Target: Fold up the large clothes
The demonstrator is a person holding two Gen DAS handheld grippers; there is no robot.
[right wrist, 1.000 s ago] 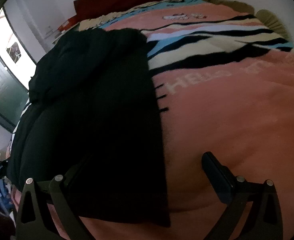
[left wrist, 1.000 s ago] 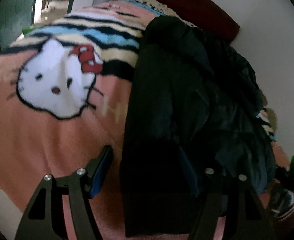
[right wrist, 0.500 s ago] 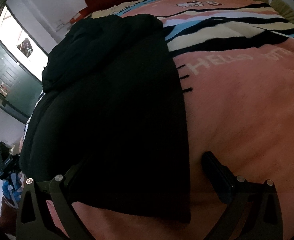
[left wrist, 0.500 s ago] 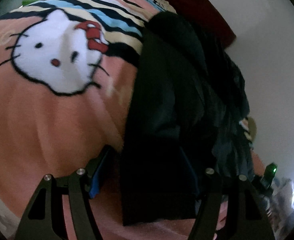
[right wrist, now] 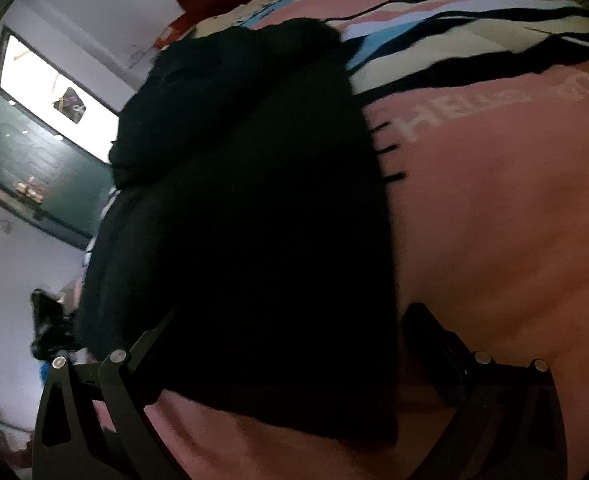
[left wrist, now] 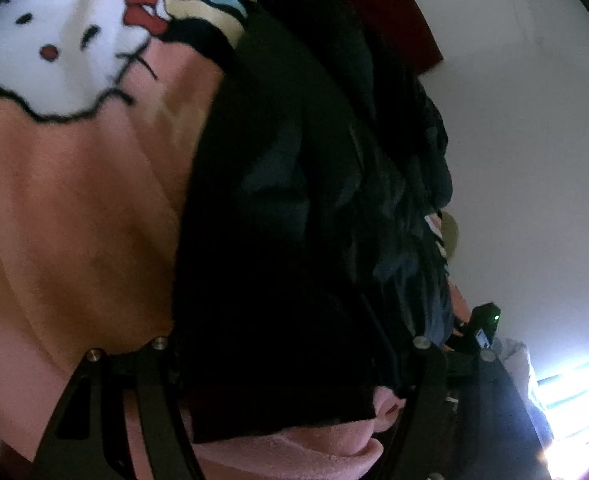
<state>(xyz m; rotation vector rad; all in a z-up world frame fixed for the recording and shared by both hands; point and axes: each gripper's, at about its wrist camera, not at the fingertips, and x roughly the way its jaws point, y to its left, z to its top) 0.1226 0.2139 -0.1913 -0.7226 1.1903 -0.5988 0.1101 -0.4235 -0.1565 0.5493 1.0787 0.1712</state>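
Observation:
A large black garment [left wrist: 294,200] lies lengthwise on a pink cartoon-cat blanket [left wrist: 74,220], bunched up at its far end. My left gripper [left wrist: 278,360] hangs low over the near hem, jaws wide apart, with the hem's corner lying between its fingers [left wrist: 386,352]; the pads do not press on it. In the right wrist view the same garment [right wrist: 246,220] fills the middle. My right gripper [right wrist: 290,332] is open too and straddles the hem's other corner. One of its fingers [right wrist: 438,344] rests over bare blanket [right wrist: 494,240].
A dark red headboard [left wrist: 394,12] and a white wall [left wrist: 534,160] bound the bed's far side. A bright window [right wrist: 54,92] and a green door [right wrist: 34,168] are at the left. A strip of the blanket's near edge [left wrist: 294,452] shows below the hem.
Both cameras have tipped down and come closer to the garment's near hem, and the left view has rolled. The jaws stand as wide as before. The garment has not shifted.

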